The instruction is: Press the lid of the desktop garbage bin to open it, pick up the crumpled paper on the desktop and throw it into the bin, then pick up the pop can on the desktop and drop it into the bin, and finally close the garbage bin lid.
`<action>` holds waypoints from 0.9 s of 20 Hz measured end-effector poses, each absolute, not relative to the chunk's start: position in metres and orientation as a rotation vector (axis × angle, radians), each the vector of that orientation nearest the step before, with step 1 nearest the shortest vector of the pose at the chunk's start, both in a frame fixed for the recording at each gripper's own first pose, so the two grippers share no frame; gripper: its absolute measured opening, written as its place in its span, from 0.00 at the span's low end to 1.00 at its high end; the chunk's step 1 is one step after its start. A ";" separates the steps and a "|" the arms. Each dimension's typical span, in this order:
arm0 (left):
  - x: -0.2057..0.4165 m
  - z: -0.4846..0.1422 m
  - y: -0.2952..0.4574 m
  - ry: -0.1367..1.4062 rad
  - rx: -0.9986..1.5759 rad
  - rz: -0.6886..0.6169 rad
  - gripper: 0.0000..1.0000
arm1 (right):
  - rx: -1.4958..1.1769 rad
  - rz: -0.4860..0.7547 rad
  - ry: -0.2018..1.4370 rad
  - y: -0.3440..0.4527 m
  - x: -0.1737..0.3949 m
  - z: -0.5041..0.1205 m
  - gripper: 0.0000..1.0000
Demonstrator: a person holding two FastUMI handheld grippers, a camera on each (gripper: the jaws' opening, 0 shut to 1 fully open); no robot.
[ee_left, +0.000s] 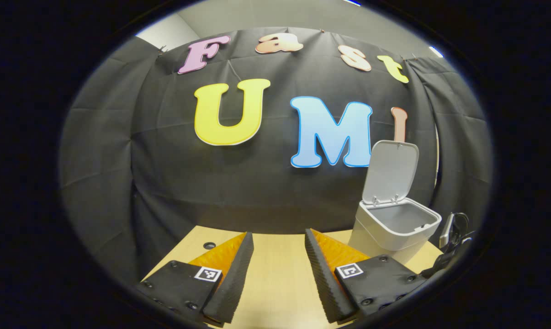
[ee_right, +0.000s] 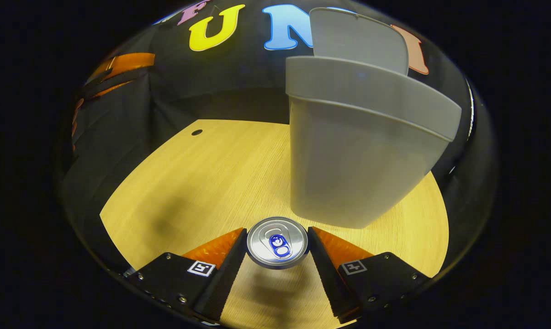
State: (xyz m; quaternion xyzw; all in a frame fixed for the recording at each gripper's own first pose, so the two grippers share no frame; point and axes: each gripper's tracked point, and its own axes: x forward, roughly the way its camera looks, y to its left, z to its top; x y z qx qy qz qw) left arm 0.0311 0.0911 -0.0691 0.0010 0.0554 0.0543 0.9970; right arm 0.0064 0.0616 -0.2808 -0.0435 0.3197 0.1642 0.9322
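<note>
The pale grey bin (ee_left: 394, 228) stands on the wooden table at the right of the left gripper view, its lid (ee_left: 392, 171) tipped up and open. My left gripper (ee_left: 278, 235) hovers open over the table with nothing between its fingers. In the right gripper view, my right gripper (ee_right: 278, 230) is shut on the pop can (ee_right: 278, 242), whose silver top with its blue tab faces the camera. The bin (ee_right: 348, 151) rises close ahead and slightly right of the can, with its open lid (ee_right: 357, 39) behind the rim.
A small dark hole (ee_right: 196, 132) marks the table (ee_right: 202, 183) at the far left. A black cable and a small device (ee_left: 453, 228) lie to the right of the bin. The other gripper (ee_right: 115, 68) is at the upper left of the right gripper view.
</note>
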 end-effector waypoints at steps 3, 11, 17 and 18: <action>0.039 -0.070 0.082 0.114 -0.006 0.088 0.76 | -0.063 0.333 0.598 0.062 0.010 -0.252 0.84; 0.050 -0.074 0.063 0.121 -0.008 0.039 0.76 | 0.001 0.332 0.412 0.059 0.019 -0.157 0.84; 0.052 -0.076 0.056 0.127 -0.011 0.024 0.81 | 0.063 0.326 0.272 0.056 0.022 -0.087 0.84; 0.052 -0.077 0.057 0.131 -0.011 0.025 0.76 | 0.067 0.328 0.250 0.056 0.023 -0.076 0.84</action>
